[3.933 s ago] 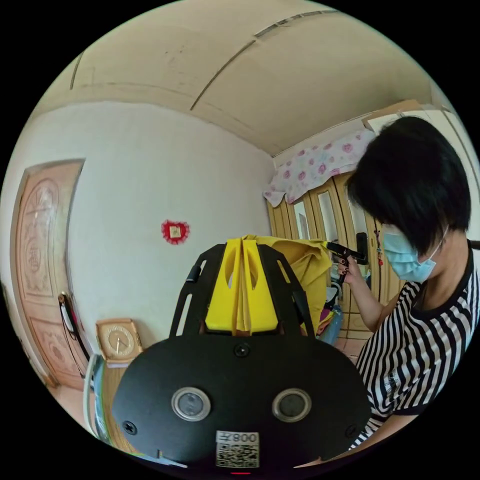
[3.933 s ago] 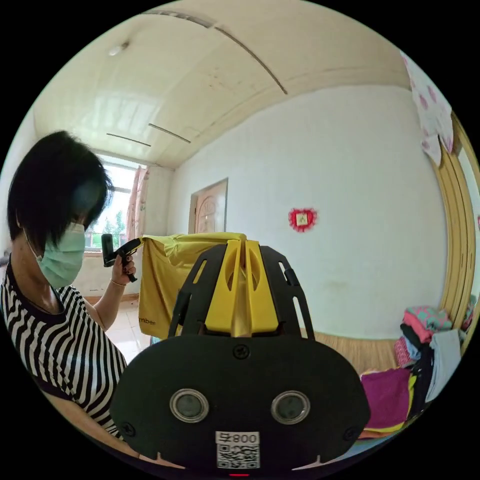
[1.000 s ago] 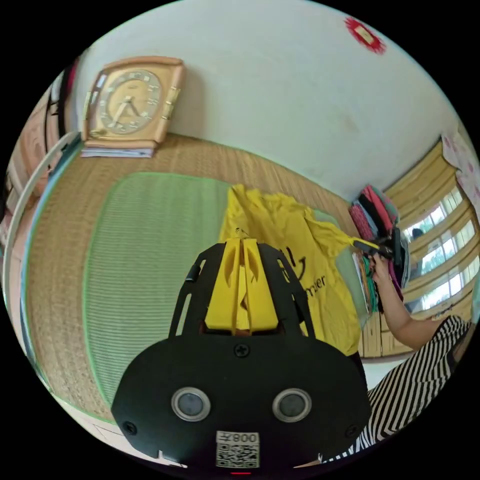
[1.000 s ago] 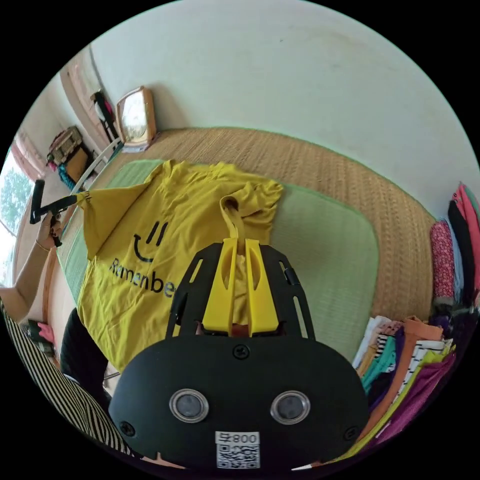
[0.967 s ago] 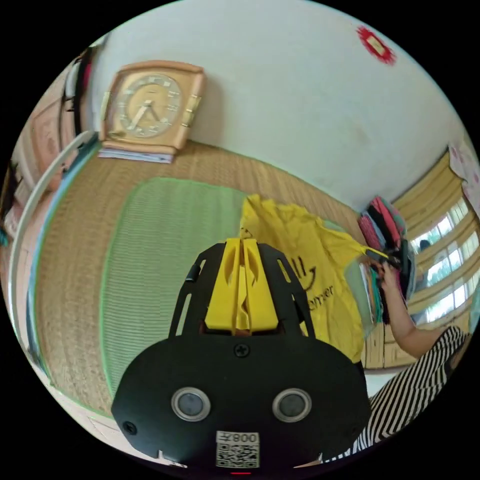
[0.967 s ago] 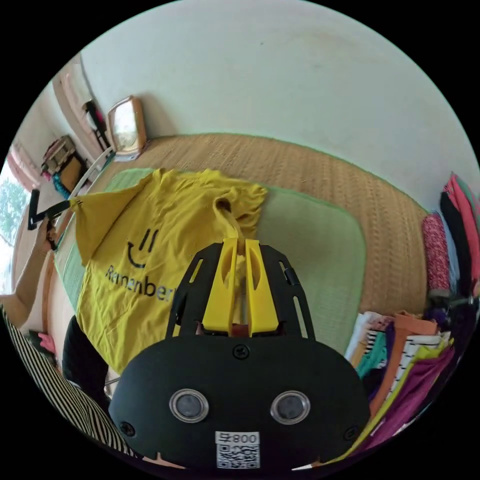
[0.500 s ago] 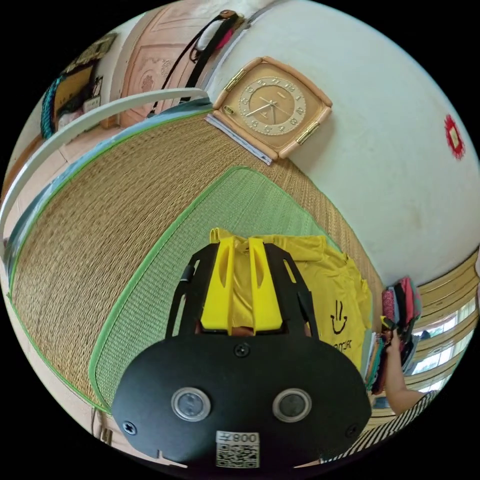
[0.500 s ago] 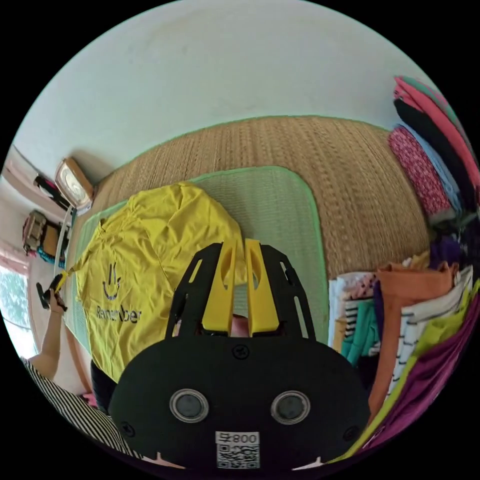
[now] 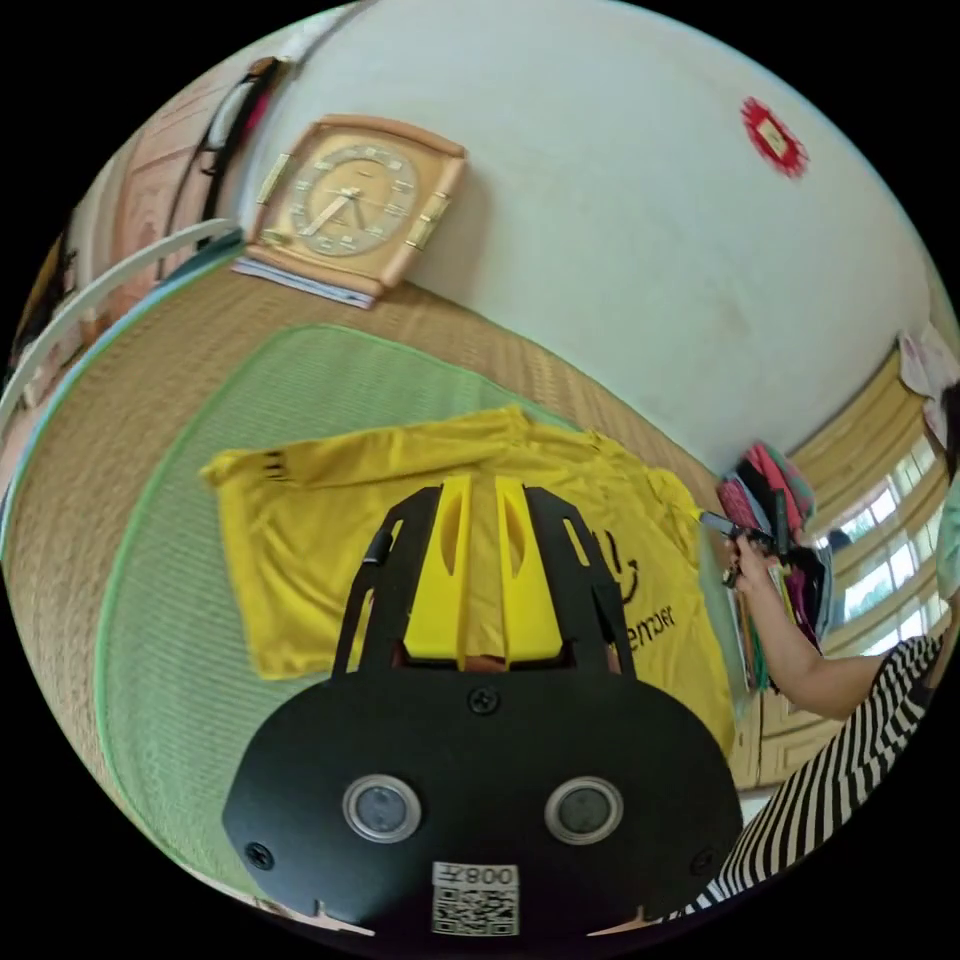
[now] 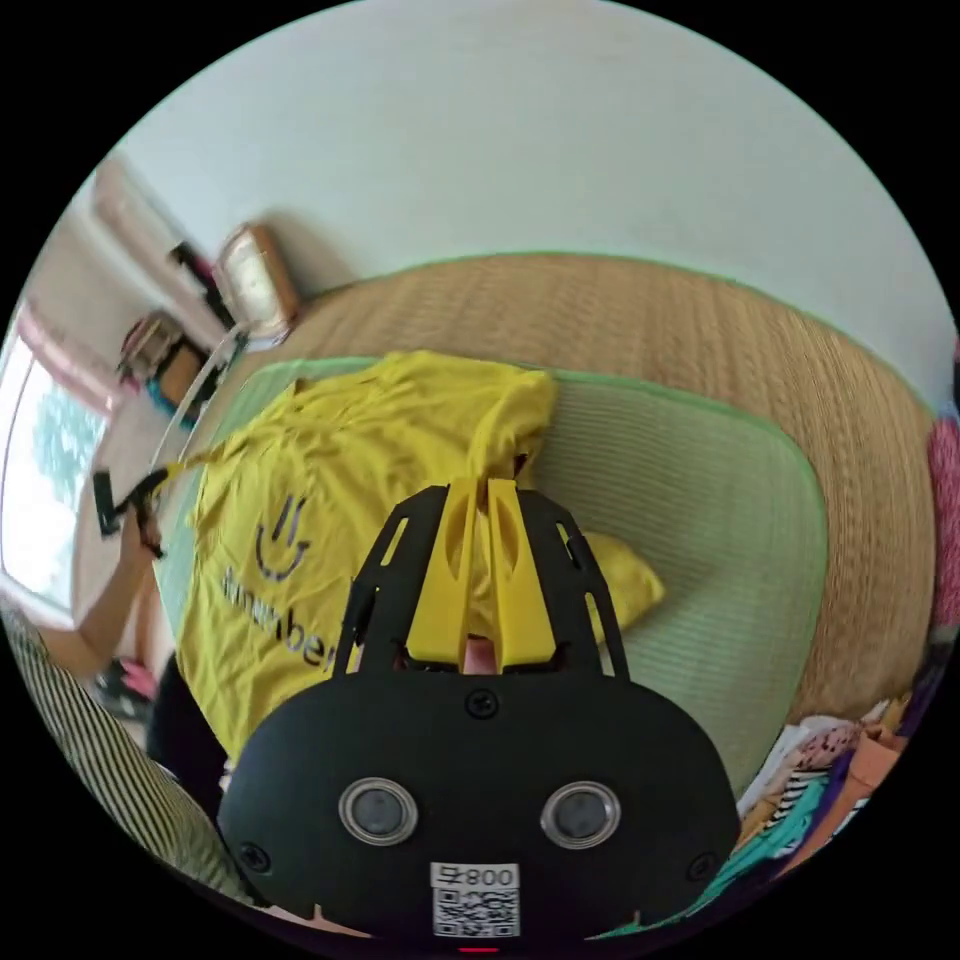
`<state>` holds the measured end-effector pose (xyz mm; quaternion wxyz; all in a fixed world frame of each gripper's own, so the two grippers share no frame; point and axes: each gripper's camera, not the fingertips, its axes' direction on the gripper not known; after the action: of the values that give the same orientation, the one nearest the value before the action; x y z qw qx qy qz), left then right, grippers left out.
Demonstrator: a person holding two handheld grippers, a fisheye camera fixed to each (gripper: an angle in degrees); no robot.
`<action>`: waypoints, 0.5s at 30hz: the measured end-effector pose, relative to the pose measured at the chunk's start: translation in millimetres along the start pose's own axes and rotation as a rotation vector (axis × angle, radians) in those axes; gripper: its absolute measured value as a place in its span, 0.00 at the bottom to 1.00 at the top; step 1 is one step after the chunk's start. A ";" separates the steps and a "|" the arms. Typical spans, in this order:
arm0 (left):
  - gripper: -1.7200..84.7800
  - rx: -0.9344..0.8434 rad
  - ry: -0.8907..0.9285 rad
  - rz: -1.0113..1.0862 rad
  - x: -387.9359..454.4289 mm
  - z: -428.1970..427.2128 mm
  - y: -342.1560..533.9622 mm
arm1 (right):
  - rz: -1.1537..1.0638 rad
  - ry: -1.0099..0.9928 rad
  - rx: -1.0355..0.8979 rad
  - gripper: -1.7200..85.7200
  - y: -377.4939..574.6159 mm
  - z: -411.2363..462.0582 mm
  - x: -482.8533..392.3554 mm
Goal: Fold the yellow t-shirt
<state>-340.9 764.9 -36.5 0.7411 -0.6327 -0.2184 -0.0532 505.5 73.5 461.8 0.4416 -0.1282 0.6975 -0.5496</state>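
Left gripper [image 9: 482,490]: jaws slightly parted, empty.
Right gripper [image 10: 480,492]: jaws pinching a sleeve.
Yellow cotton t-shirt [image 9: 330,510]: spread on green woven mat [image 9: 170,640] beneath jaws; near hem hidden by gripper bodies.

The yellow t-shirt [image 9: 330,540] is showing as soft, matt, creased cloth. It is lying on a ribbed green mat [image 9: 180,620] over coarse woven straw matting [image 9: 110,400]. The left claw [image 9: 481,490] is looking like smooth plastic.
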 end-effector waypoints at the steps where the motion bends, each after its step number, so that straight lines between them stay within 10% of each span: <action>1: 0.07 -0.049 0.061 0.054 16.2 19.0 -1.3 | -0.086 0.074 -0.008 0.05 14.2 4.0 -32.8; 15: 0.12 -0.386 0.335 0.563 224.0 208.3 -30.5 | 0.021 0.231 0.157 0.12 119.1 -39.6 -12.1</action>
<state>-203.8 1003.3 100.7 0.6194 -0.7783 0.1024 0.0096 519.0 150.6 362.9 0.3725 -0.0218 0.6999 -0.6090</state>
